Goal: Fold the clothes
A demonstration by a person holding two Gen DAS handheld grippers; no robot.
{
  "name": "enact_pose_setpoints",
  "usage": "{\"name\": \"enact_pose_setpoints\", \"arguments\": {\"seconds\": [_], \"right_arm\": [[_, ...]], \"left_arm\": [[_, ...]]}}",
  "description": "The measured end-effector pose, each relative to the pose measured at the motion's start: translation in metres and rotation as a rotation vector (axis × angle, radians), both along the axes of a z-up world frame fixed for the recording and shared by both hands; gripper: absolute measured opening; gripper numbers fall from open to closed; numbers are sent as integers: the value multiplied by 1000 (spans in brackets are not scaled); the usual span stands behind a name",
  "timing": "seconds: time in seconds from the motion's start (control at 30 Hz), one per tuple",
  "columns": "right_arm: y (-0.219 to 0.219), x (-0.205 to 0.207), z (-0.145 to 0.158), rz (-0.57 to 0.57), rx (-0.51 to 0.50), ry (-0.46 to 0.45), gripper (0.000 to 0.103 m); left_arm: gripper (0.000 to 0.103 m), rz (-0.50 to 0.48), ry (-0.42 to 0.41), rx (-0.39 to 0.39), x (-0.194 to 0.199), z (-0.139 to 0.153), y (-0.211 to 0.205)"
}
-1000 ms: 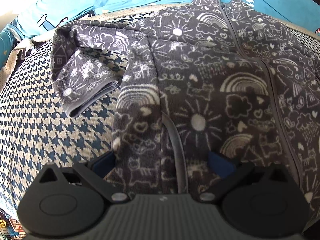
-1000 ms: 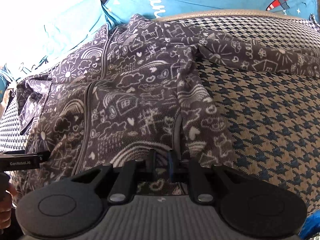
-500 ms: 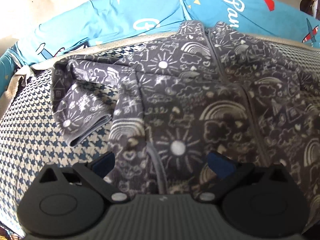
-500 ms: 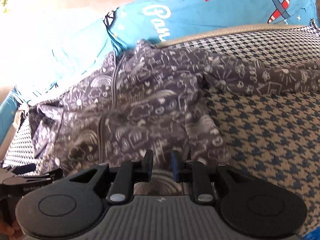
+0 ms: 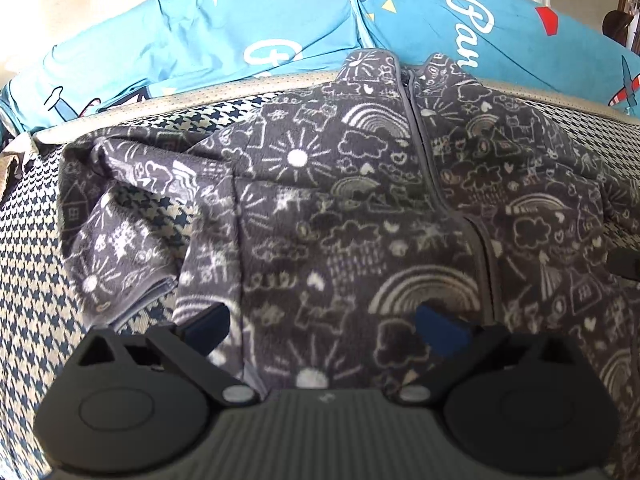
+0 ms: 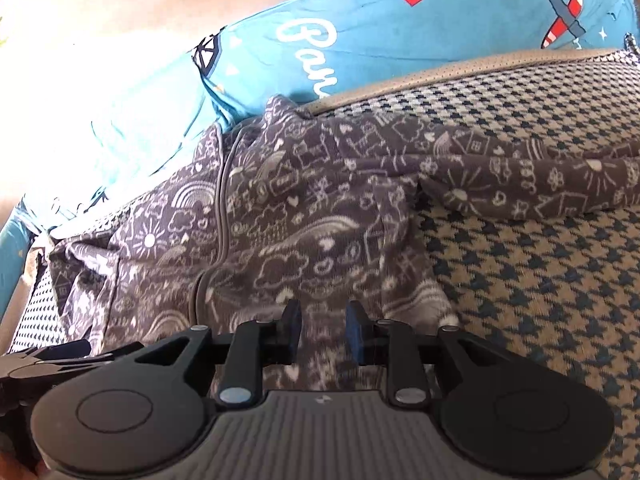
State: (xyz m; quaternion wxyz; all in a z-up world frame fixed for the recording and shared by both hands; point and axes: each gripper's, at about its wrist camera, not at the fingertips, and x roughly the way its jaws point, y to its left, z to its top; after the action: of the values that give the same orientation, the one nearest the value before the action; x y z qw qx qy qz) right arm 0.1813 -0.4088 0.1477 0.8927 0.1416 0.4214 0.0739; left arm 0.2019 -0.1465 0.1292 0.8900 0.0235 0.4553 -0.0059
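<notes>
A grey fleece zip jacket (image 5: 360, 216) with white doodles lies front up on the houndstooth cover (image 5: 36, 288). Its left sleeve (image 5: 120, 240) is bent back on itself. In the right wrist view the other sleeve (image 6: 540, 184) stretches out to the right. My left gripper (image 5: 324, 328) hovers over the jacket's lower left part, open wide with nothing between its fingers. My right gripper (image 6: 324, 324) is over the jacket (image 6: 280, 240) near its lower right side. Its jaws are opening, with a narrow gap, and the pads do not press on the fabric behind them.
Blue bedding (image 5: 240, 40) printed with planes and white lettering is piled along the far edge, also in the right wrist view (image 6: 380, 40). A beige perforated band (image 6: 480, 68) borders the cover. Bare houndstooth cover (image 6: 540, 300) lies right of the jacket.
Both grippers have drawn back and up from the jacket, so more blue bedding shows. The right jaws went from nearly shut to a small gap. The left jaws stayed wide.
</notes>
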Motion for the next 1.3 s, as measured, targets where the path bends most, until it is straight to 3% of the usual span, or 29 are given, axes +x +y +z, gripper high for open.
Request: {"name": "enact_pose_setpoints", "arguments": {"seconds": [0.17, 0.67, 0.9, 1.3], "right_arm": [[-1, 16, 4, -17, -9, -41, 25], [-20, 97, 12, -139, 89, -149, 25], [-23, 135, 11, -162, 100, -185, 25], [-20, 183, -20, -153, 103, -154, 25]], "left_arm": [[103, -14, 16, -35, 13, -1, -7], [103, -41, 22, -4, 47, -4, -25], [103, -12, 36, -54, 51, -4, -24], [103, 8, 54, -100, 53, -2, -25]]}}
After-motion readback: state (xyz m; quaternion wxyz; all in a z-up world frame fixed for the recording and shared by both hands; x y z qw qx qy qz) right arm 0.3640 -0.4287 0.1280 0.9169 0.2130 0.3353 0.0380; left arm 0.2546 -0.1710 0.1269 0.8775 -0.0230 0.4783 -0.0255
